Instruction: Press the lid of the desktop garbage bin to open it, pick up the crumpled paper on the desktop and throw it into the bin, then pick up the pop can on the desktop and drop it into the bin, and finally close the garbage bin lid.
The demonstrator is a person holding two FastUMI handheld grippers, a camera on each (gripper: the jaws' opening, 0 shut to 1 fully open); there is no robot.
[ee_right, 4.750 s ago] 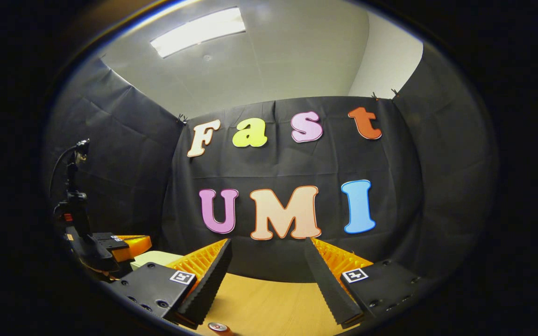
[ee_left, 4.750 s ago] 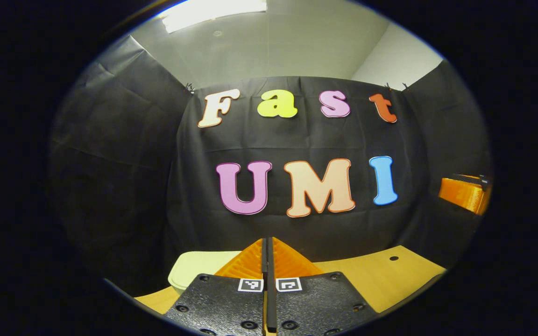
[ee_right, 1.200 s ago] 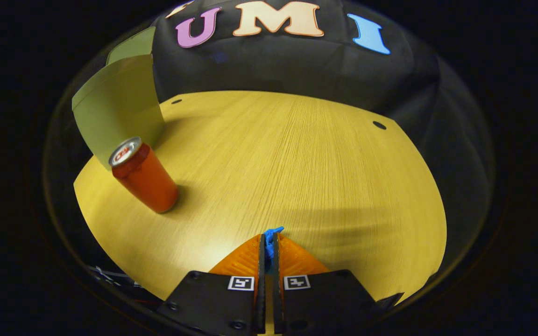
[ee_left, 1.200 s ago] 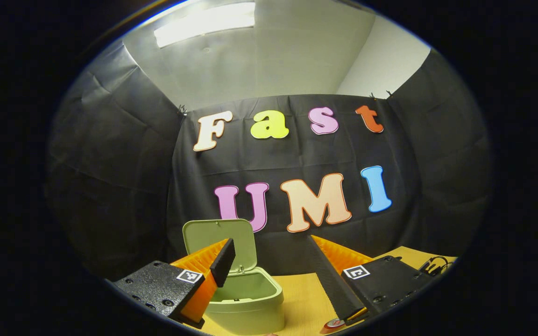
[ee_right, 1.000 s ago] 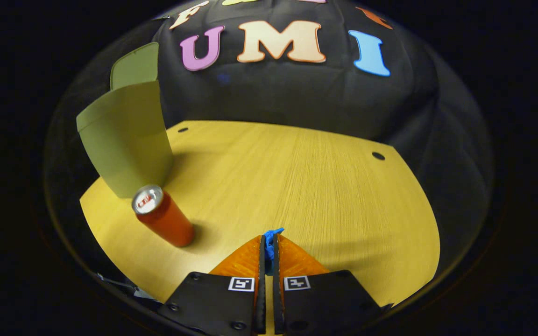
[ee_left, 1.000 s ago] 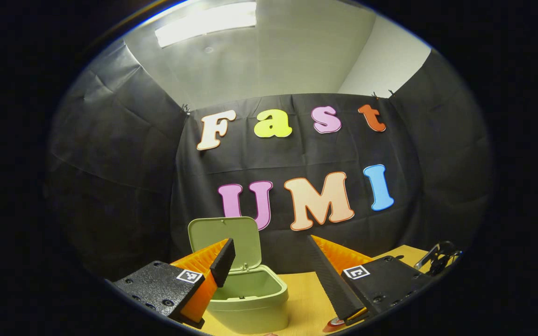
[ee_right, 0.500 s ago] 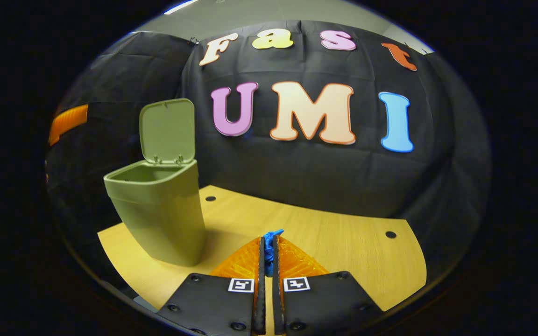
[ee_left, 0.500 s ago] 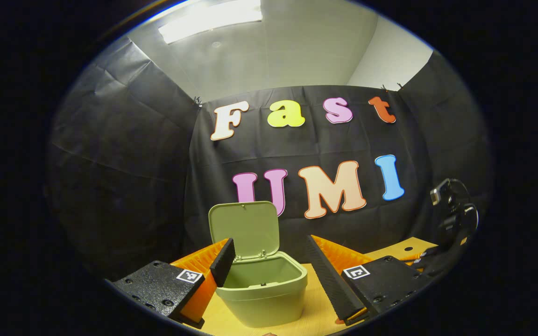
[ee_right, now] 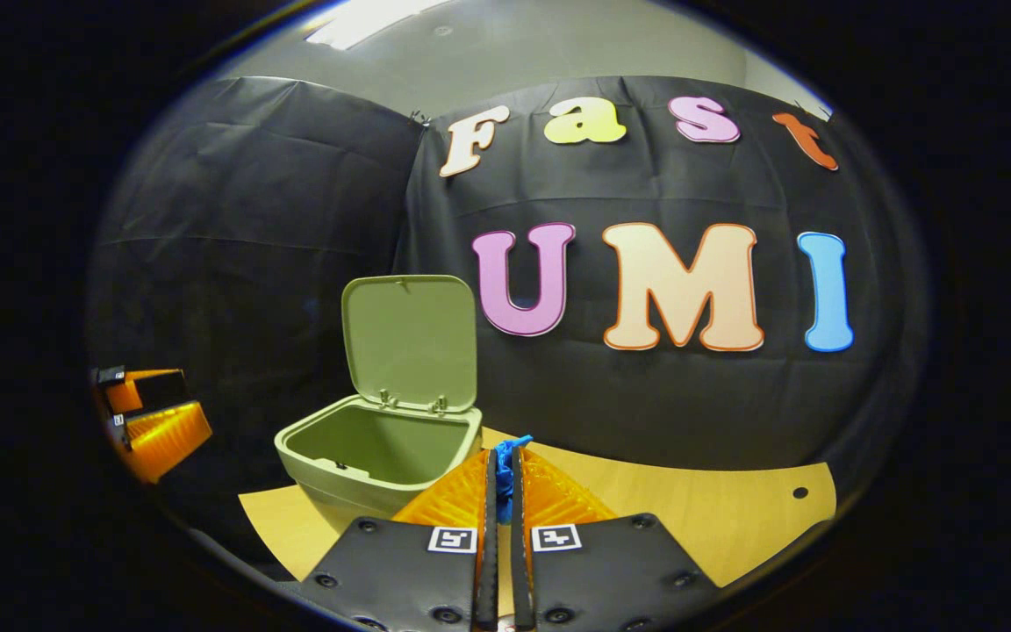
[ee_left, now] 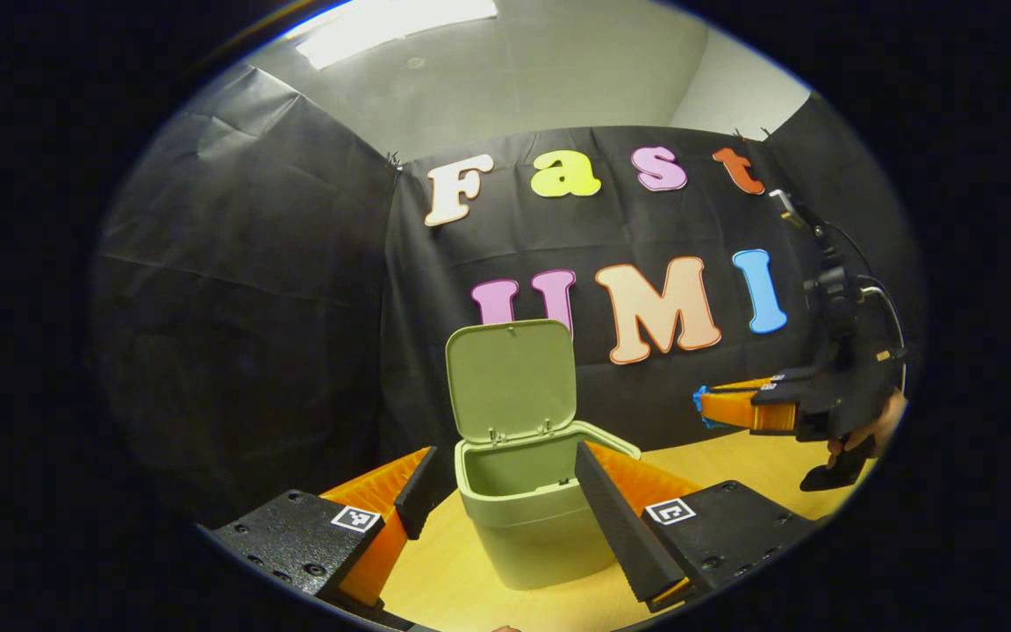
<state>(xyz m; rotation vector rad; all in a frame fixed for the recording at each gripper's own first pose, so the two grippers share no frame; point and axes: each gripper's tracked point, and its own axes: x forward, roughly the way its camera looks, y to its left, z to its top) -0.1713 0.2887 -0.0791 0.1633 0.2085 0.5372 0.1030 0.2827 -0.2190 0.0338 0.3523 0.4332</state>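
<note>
A light wooden tabletop (ee_right: 699, 509) with fine straight grain carries the things; it also shows in the left gripper view (ee_left: 462, 584). A pale green garbage bin (ee_right: 365, 456) stands directly on it at the far left, close to the black cloth wall, with its lid (ee_right: 411, 342) hinged upright at the back, and shows again in the left gripper view (ee_left: 527, 518). A small dark round hole (ee_right: 799, 492) marks the board near its far right edge.

Matt smooth plastic garbage bin (ee_right: 356, 461) stands on a wood-grain desktop (ee_right: 699, 509) before creased cloth wall (ee_right: 233, 202).
</note>
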